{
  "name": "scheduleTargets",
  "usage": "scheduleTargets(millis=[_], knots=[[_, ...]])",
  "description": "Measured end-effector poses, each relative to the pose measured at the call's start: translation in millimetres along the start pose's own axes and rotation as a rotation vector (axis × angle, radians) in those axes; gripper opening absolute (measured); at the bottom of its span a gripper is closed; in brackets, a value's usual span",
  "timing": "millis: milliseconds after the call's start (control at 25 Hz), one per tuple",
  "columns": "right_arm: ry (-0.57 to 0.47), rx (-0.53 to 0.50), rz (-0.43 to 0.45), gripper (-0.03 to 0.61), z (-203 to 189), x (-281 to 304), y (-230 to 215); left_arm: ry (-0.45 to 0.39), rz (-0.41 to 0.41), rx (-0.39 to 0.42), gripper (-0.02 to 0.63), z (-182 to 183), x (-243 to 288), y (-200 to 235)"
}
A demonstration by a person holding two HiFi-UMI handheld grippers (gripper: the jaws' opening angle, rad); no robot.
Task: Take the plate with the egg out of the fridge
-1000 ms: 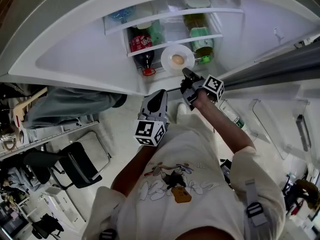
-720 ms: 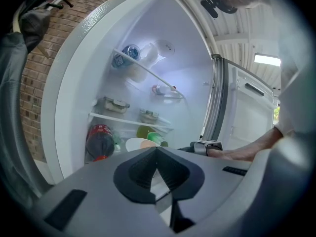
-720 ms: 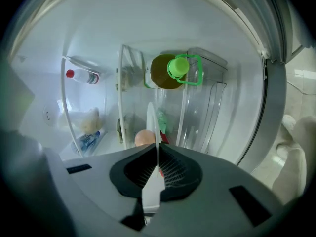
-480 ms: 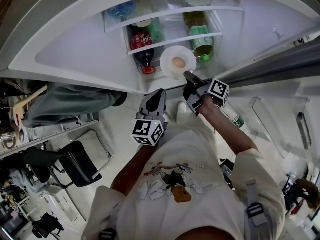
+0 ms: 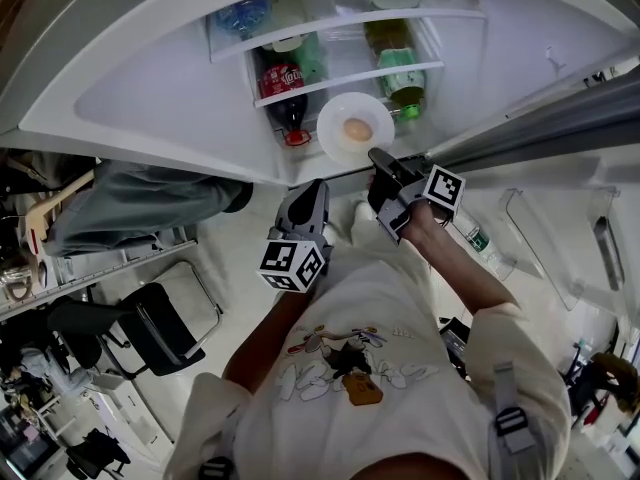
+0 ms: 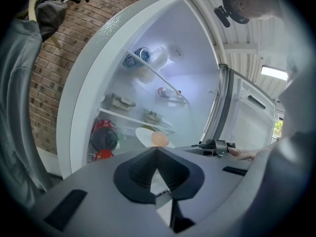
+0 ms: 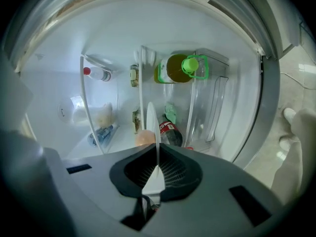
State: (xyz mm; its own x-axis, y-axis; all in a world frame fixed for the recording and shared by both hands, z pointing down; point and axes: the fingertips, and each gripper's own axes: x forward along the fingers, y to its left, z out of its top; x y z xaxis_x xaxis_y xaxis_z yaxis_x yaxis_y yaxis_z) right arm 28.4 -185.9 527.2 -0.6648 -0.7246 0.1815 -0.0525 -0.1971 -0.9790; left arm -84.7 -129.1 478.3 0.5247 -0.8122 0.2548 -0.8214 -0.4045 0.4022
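in the open fridge [image 5: 150, 108] a cola bottle [image 5: 285, 93] sits at the left of the shelves. below it the left tool [image 5: 318, 188] hovers with its jaws pressed together on nothing. just to the right, the white plate [image 5: 335, 133] carrying the egg [image 5: 357, 129] is at the fridge's mouth, its near rim clamped in the right tool [image 5: 380, 156], close to a green-capped bottle [image 5: 402, 86].

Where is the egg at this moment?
In the head view, the egg lies on the white plate, whose rim the right gripper grips, just right of the cola bottle in the fridge.
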Motion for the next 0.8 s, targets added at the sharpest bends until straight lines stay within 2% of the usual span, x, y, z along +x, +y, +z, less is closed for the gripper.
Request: scheduleTargets(millis=[520,800], knots=[[0.064,-0.007,0.001,0.018,-42,-24,15,-0.034,0.019,-0.052,0.008,2,-40,11],[0.094,-0.021,0.007,0.018,-61,-39,26,-0.027,-0.018,-0.146,0.008,2,-58,9]])
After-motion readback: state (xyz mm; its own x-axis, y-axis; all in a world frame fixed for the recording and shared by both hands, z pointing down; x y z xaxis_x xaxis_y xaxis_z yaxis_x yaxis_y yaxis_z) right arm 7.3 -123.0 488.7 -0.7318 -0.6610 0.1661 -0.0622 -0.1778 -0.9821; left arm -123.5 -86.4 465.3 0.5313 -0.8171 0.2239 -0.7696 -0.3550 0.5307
